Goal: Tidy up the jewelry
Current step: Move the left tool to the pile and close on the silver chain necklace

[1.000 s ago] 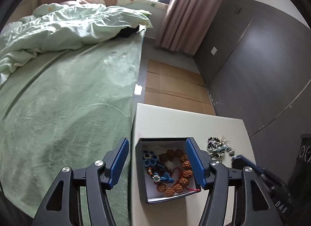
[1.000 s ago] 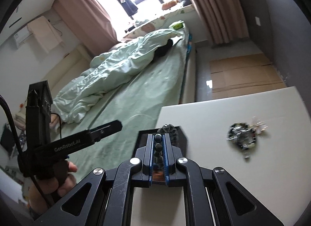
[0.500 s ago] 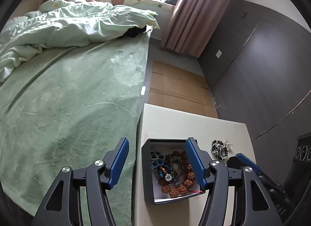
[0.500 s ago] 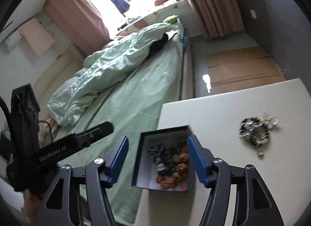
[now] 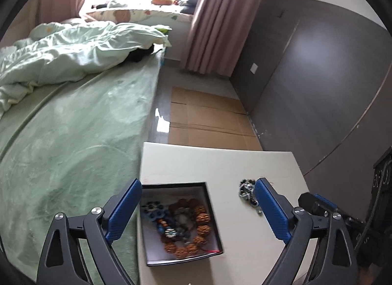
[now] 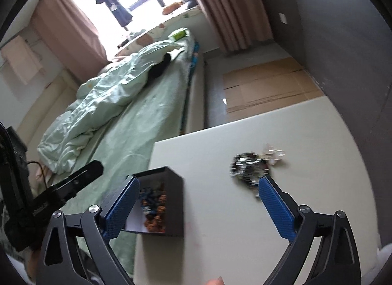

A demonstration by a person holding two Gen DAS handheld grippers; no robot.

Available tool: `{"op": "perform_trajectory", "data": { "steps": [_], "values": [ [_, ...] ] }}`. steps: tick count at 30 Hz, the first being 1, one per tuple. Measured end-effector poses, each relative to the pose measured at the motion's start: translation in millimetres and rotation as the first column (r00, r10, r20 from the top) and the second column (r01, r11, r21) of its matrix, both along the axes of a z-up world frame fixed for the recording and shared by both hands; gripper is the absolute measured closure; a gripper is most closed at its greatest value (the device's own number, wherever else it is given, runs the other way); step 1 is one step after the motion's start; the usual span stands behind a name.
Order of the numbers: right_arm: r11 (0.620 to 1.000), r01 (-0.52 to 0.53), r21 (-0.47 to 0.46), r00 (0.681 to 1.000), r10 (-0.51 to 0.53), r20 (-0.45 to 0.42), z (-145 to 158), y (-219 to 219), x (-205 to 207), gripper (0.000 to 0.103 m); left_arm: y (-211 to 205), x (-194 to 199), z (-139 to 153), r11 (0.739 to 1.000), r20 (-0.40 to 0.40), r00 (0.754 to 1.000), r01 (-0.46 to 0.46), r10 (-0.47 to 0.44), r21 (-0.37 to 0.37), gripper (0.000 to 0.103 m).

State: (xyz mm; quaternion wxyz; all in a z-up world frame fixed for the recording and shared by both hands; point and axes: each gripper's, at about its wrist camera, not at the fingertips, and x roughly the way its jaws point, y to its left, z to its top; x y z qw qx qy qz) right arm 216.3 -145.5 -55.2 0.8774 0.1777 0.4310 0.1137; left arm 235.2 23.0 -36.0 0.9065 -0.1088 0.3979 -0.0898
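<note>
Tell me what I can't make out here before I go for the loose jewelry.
- Loose jewelry: right wrist view, motion blur; pieces can't be counted. Left wrist view, the left claw finger covers its right part.
- Box contents: right wrist view, blurred, partly behind the right claw finger.
- Box bottom: left wrist view, beads cover much of it.
- Table near edge: cut off by both frames.
</note>
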Motion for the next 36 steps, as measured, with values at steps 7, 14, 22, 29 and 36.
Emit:
{"op": "perform_trajectory", "data": {
  "steps": [7, 14, 22, 29, 36],
  "values": [
    [0.994, 0.103, -0.038, 0.995, -0.103, 0.009, 8, -41, -7, 0.005, -33, -1, 2, 0.999, 0.02, 0.999, 0.043, -0.044, 0.019, 0.005],
    [0.976, 0.175, -0.127, 0.984, -0.176, 0.005, 10, -69, -14, 0.005, -62, -1, -2, 0.994, 0.013, 0.996, 0.084, -0.085, 0.07, 0.005],
    [0.962, 0.239, -0.13, 0.97, -0.241, 0.0, 10, -110, -24, 0.005, -86, 3, -10, 0.99, -0.007, 0.993, 0.117, -0.117, 0.081, 0.004],
    [0.973, 0.23, -0.034, 0.973, -0.23, -0.017, 0, -137, -26, 0.005, -107, 14, -29, 0.983, -0.069, 0.985, 0.163, -0.157, 0.09, 0.004],
    [0.97, 0.241, 0.008, 0.97, -0.241, -0.033, -12, -148, -23, 0.005, -124, 36, -49, 0.977, -0.137, 0.971, 0.206, -0.196, 0.059, 0.006]
  ]
}}
